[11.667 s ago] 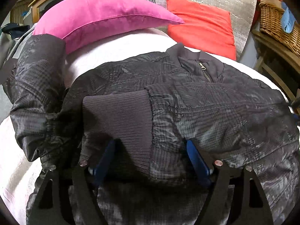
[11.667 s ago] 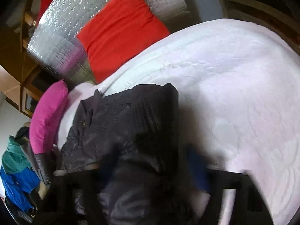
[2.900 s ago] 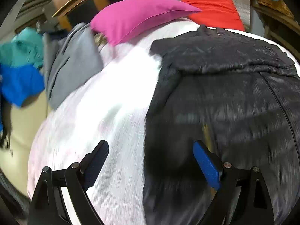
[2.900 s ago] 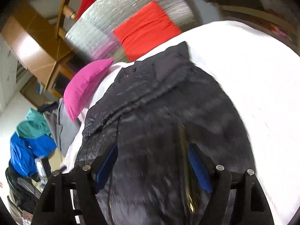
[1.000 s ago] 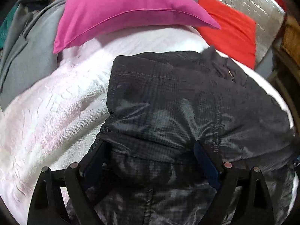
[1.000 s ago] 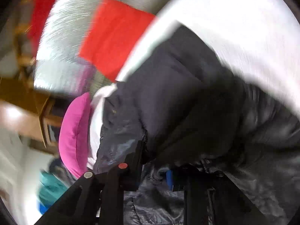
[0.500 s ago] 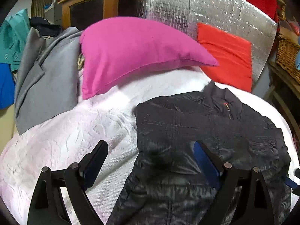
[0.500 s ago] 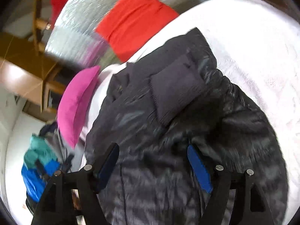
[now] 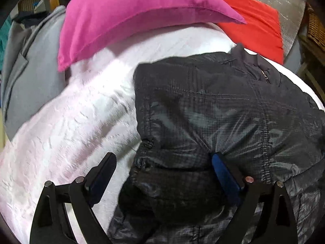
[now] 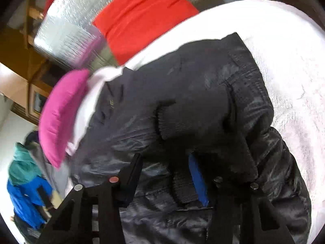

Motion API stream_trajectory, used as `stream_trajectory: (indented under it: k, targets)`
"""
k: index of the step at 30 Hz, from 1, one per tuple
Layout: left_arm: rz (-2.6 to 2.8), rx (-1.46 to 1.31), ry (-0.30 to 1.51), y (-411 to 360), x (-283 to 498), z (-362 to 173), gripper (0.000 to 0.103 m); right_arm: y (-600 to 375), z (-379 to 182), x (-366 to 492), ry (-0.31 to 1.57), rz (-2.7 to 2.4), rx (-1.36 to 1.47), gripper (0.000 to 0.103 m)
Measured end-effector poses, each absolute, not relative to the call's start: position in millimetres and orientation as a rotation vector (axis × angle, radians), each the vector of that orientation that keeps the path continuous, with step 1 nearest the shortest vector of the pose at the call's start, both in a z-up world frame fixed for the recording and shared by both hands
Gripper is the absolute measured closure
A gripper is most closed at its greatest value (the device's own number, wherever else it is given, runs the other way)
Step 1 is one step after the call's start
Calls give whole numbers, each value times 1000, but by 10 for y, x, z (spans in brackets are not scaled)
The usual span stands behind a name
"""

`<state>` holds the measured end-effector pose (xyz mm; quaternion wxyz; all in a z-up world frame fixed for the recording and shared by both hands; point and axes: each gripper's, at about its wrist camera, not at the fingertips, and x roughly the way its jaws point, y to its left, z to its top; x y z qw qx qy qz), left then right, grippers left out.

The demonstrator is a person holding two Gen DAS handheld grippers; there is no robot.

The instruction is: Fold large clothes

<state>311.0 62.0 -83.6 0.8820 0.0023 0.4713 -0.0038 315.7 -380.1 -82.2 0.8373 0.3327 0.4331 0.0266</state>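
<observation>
A black quilted jacket [image 9: 213, 105] lies folded on a white blanket [image 9: 71, 126], collar toward the far cushions. My left gripper [image 9: 162, 158] is open at the jacket's near left corner: its left finger rests over the blanket, and its right blue pad [image 9: 221, 168] tucks under a fold of the fabric. In the right wrist view the jacket [image 10: 193, 93] shows a ribbed cuff [image 10: 182, 120] lying on top. My right gripper [image 10: 165, 156] has its jaws closing, with dark fabric and a ribbed edge between them. The pads do not clearly press on it.
A pink pillow [image 9: 132, 14] and a red cushion [image 9: 256, 20] lean against a silver foil mat [image 10: 67, 26] at the bed's head. A grey coat [image 9: 30, 71] lies on the left, with blue and teal clothes [image 10: 26, 183] beyond. A wicker basket [image 9: 316, 30] stands far right.
Both grippers have come in closer over the jacket. The right gripper, shut on fabric a second ago, opened wide and now stands narrower around the ribbed edge. The left stays open.
</observation>
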Motion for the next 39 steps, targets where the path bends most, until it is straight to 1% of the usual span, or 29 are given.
stream_trajectory:
  k: [1, 4, 8, 11, 14, 25, 34, 39]
  targets:
    - [0, 10, 968, 624, 3098, -796, 7, -3778, -741, 3100, 909, 52, 671, 41]
    - [12, -17, 909, 643, 2903, -661, 8, -3721, -577, 2887, 887, 62, 606, 35]
    - [-1, -20, 855, 666, 2609, -516, 8, -3608, -478, 2496, 852, 84, 579, 34]
    - [-14, -24, 851, 666, 2416, -458, 8, -3597, -460, 2159, 852, 79, 567, 30]
    - [-25, -21, 845, 667, 2226, -426, 8, -3542, -491, 1903, 879, 87, 572, 30]
    - [-70, -53, 840, 750, 1181, -549, 8, -3400, -627, 767, 856, 104, 646, 28]
    - [-63, -47, 771, 906, 654, -460, 8, -3226, -630, 249, 812, 88, 560, 28]
    - [-26, -61, 701, 1105, 430, -371, 8, -3219, -613, 13, 755, 100, 561, 28]
